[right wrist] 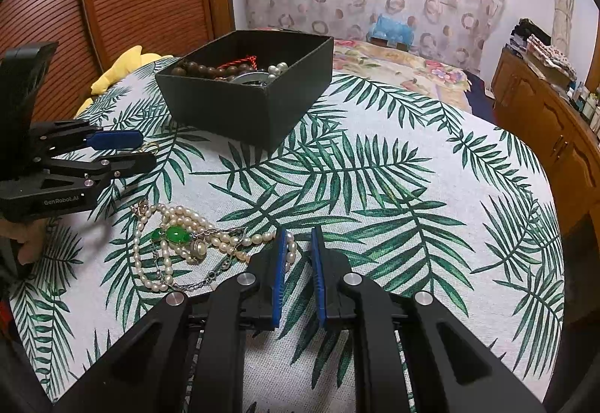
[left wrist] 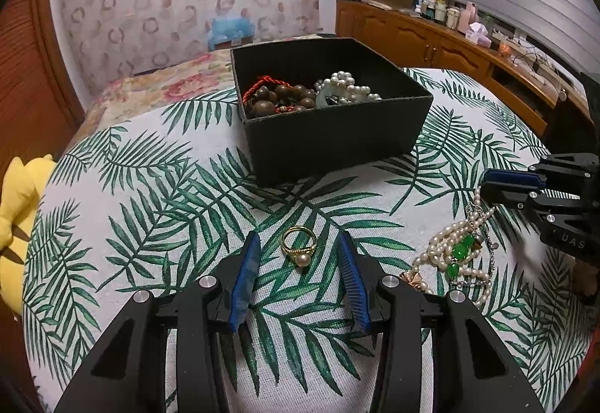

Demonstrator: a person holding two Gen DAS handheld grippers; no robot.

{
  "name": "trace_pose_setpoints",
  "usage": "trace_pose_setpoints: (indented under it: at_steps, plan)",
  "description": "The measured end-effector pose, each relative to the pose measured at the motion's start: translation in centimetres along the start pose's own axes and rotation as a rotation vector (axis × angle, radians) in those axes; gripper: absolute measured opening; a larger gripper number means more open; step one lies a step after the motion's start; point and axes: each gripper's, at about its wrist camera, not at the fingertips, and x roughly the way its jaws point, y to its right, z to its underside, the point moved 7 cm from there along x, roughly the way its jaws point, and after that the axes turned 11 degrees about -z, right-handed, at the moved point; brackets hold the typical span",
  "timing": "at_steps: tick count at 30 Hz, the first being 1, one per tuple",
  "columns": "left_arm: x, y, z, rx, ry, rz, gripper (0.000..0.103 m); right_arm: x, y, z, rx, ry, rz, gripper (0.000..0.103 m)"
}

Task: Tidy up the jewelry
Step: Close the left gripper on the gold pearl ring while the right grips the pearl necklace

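Support surface: round table (left wrist: 157, 195) covered by a white cloth with green palm-leaf print.

Directly on the cloth:
- black open-topped box (left wrist: 333, 135), toward the far side (holds brown wooden beads, a red cord and white pearls).
- gold ring (left wrist: 299, 246) with a single pearl, lying alone in front of the box.
- tangled heap of pearl necklaces (right wrist: 176, 244) with green stones and a thin silver chain, well apart from the box, near the ring.
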Motion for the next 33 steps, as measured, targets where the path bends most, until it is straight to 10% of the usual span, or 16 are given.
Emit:
trace_pose_setpoints:
  at_steps: [3,33]
  plan:
    - [0.0,-0.4,0.0,-0.021,0.001,-0.001,0.018,0.0,0.0,0.0,0.0,0.0,0.001,0.015]
    - [-10.7,-1.6,-0.6,-0.065,0.211,0.026,0.018,-3.3,-2.3,-2.9,-0.037,0.064,0.011,0.005]
